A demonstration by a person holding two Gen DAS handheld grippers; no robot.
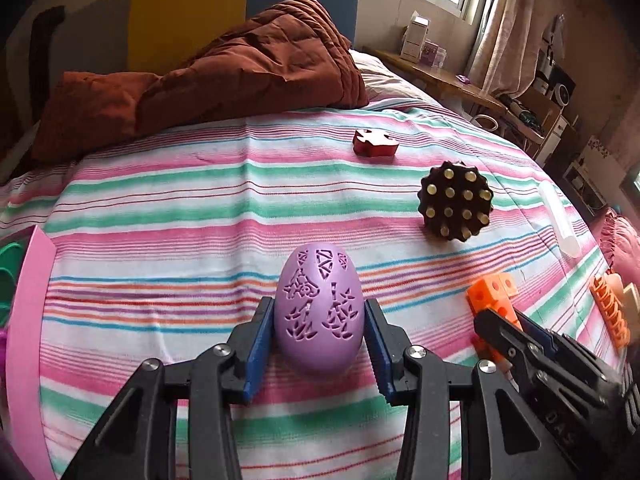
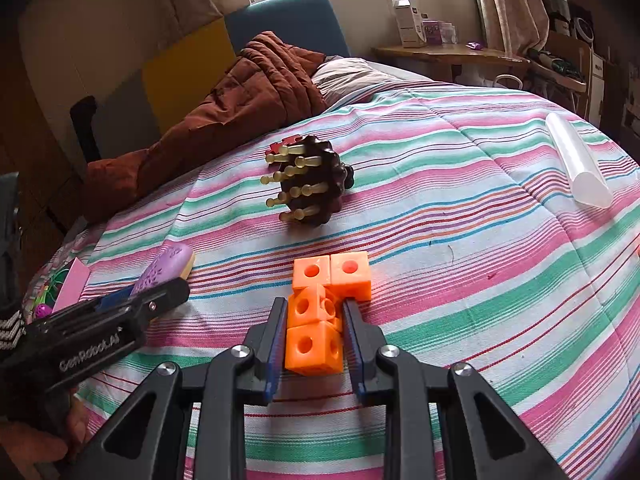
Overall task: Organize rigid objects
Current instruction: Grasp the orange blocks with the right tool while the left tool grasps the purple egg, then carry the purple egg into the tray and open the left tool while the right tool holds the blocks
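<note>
My left gripper [image 1: 319, 312] is shut on a purple carved egg [image 1: 319, 308], held over the striped bedspread [image 1: 160, 216]. My right gripper [image 2: 316, 312] is shut on an orange piece of joined cubes [image 2: 320, 316]. In the left wrist view the right gripper [image 1: 516, 332] shows at the right with the orange cubes [image 1: 492, 292]. In the right wrist view the left gripper [image 2: 132, 300] shows at the left with the purple egg [image 2: 168, 264]. A dark brown knob with pale pegs [image 1: 455, 201] [image 2: 312, 180] lies ahead. A red puzzle-shaped block [image 1: 375, 143] lies farther back.
A translucent white tube [image 2: 578, 160] lies at the right of the bed. A pink container [image 1: 28, 320] with green and purple items stands at the left edge. An orange ridged piece [image 1: 610, 312] is at the right. A rust-brown quilt [image 1: 208, 76] is heaped at the back.
</note>
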